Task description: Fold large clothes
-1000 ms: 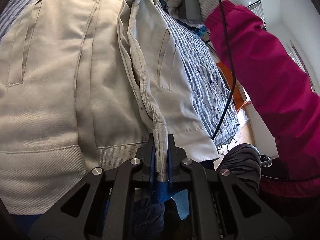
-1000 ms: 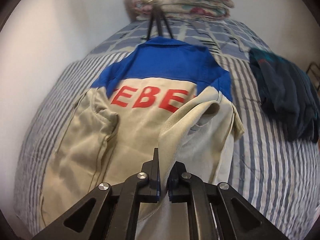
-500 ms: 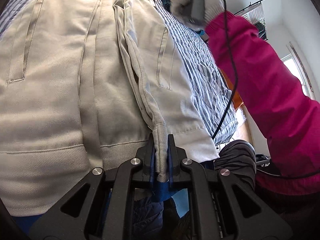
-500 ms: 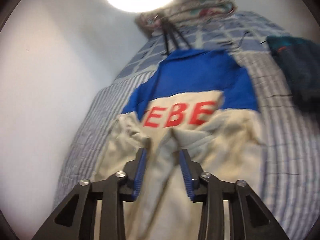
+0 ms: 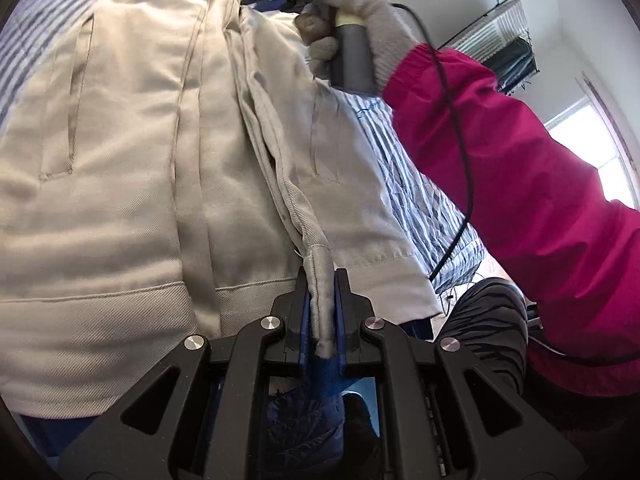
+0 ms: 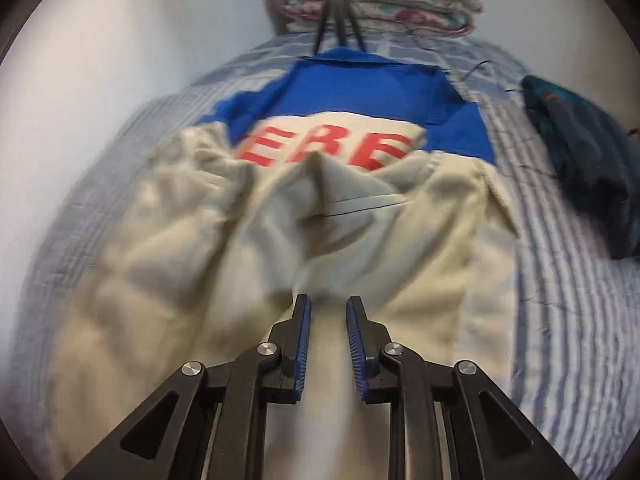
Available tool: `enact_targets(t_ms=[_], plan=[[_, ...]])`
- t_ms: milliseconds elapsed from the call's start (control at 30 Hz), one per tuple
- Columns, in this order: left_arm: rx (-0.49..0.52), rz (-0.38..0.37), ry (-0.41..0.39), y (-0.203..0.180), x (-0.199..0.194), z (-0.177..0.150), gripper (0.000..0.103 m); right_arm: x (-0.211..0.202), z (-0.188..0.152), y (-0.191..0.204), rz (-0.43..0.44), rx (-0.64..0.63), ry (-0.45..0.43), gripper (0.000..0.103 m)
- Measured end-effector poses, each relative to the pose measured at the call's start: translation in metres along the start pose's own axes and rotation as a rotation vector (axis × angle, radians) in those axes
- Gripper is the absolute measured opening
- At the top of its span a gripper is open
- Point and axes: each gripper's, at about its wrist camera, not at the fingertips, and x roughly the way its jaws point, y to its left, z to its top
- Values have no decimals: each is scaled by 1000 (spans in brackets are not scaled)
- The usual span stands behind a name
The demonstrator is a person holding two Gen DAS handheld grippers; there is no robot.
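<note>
My left gripper (image 5: 321, 308) is clamped on the jacket (image 5: 132, 184) hem fold. My right gripper (image 6: 327, 340) has nothing between its pads; its jaws are closing above the cloth. The jacket lies back-up along the bed (image 6: 568, 320), collar toward the far edge, hem at the near edge. Risk: if the left pulls while the right closes on nothing, the folded side panel may slide open. Both grippers point steeply down; the gloved right hand (image 5: 352, 28) hovers over the jacket's middle.

We see the beige-and-blue cotton jacket (image 6: 256, 240) smeared by motion blur. Its red printed lettering (image 6: 324, 152) is partly hidden behind the jacket's raised fold.
</note>
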Motion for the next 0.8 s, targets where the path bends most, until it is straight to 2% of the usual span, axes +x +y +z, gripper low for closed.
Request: enact_targets(t_ms=[33, 67, 200, 267, 333, 400, 533, 667, 800], plan=[[19, 10, -8, -4, -2, -1, 8, -11, -3, -2, 58, 22, -12, 18], [29, 16, -13, -6, -4, -2, 8, -26, -7, -3, 69, 33, -41, 19], [42, 25, -38, -11, -15, -5, 8, -70, -43, 2, 10, -23, -67, 19], [47, 24, -55, -12, -23, -8, 8, -81, -72, 3, -15, -34, -41, 21], [44, 10, -64, -8, -32, -10, 9, -85, -101, 2, 18, -5, -5, 22], [36, -2, -83, -5, -42, -14, 16, -88, -134, 6, 51, 1, 29, 22], [7, 2, -135, 6, -65, -17, 18, -103, -190, 39, 46, -100, 13, 23], [-40, 21, -181, 24, -91, -16, 19, -114, -213, 66, -20, -258, 16, 26], [-37, 102, -213, 41, -113, -9, 20, -137, -224, 78, 39, -284, 7, 25]])
